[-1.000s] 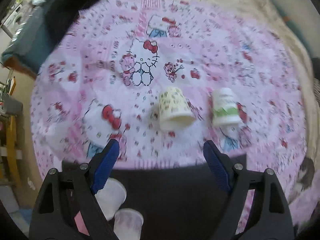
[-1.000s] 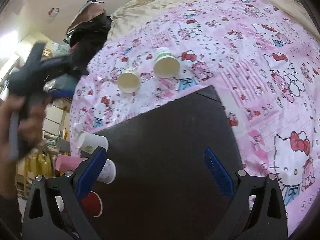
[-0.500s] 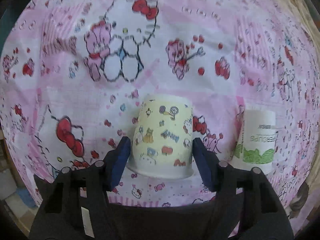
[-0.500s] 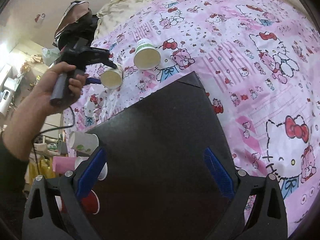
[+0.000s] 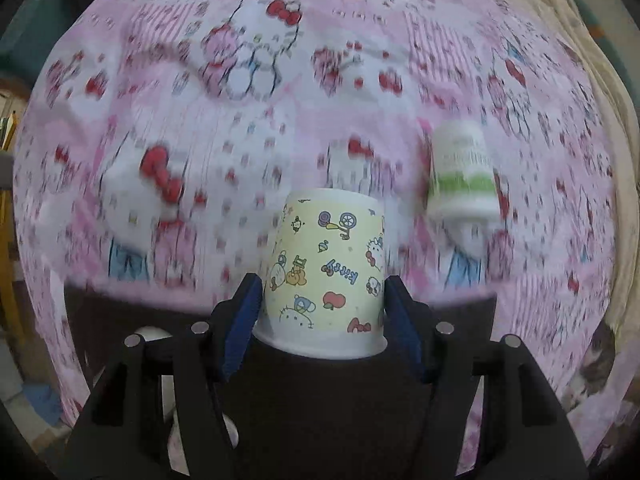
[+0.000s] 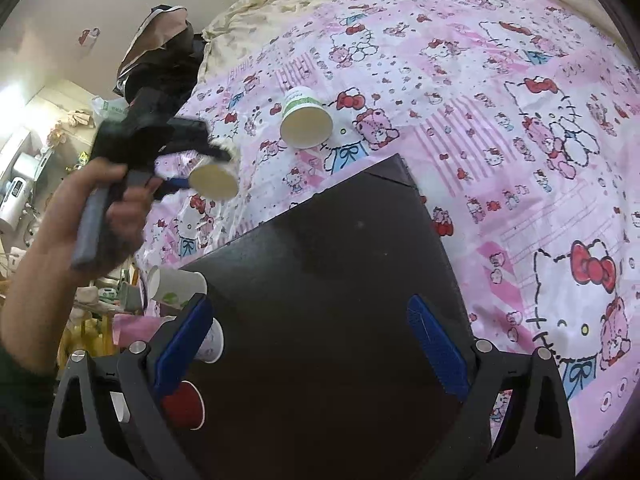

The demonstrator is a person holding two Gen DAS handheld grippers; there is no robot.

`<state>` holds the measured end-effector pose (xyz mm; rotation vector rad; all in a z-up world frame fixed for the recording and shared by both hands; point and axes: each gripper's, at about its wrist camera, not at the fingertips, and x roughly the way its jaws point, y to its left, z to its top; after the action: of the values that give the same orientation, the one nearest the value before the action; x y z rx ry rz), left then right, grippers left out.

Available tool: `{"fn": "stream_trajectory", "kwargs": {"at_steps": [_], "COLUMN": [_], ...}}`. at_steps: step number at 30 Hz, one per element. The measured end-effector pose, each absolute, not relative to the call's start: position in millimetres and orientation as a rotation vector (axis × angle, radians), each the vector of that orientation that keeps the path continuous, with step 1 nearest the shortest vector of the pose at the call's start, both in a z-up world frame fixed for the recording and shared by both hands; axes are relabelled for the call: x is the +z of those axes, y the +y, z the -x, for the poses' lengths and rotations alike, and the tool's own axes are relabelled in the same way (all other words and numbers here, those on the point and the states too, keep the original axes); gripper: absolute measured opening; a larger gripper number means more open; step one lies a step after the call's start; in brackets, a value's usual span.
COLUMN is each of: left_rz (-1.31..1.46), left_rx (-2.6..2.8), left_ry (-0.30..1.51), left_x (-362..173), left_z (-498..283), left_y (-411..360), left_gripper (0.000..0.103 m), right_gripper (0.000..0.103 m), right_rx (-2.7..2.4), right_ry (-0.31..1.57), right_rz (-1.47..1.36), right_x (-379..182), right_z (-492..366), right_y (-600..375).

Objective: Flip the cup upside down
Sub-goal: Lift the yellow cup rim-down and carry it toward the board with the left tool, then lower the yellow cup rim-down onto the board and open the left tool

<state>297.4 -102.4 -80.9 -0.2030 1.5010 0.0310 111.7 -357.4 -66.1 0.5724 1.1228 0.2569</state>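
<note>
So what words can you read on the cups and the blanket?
"Kitty" – blue letters, upside down in the left wrist view, on the yellow cartoon cup clamped in the left hand-held gripper.
Green-banded cup: grey print above the band, too blurred to read.
Pink cartoon blanket: pictures only, no readable words.
Cups beside the dark board: no text legible.

A pink cartoon-cat bedsheet [image 6: 500,128] covers the bed. A second paper cup with a green band [image 6: 306,122] lies on it near the frame centre. A dark board [image 6: 340,300] fills the lower middle. At lower left stand a white cup [image 6: 176,286] and a red cup [image 6: 184,406]. A dark bag [image 6: 160,56] sits upper left.
</note>
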Motion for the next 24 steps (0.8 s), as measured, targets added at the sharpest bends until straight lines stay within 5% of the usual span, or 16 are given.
{"fn": "stream_trajectory", "kwargs": {"at_steps": [24], "left_rz": [0.052], "left_rx": [-0.041], "left_ry": [1.603], "left_x": [-114.8], "left_z": [-65.9], "left_y": [-121.4], "left_gripper": [0.062], "right_gripper": [0.1], "right_rx": [0.206], "right_ry": [1.143], "right_rz": [-0.577], "right_x": [-71.9], "right_z": [-81.5], "right_y": [-370.2]}}
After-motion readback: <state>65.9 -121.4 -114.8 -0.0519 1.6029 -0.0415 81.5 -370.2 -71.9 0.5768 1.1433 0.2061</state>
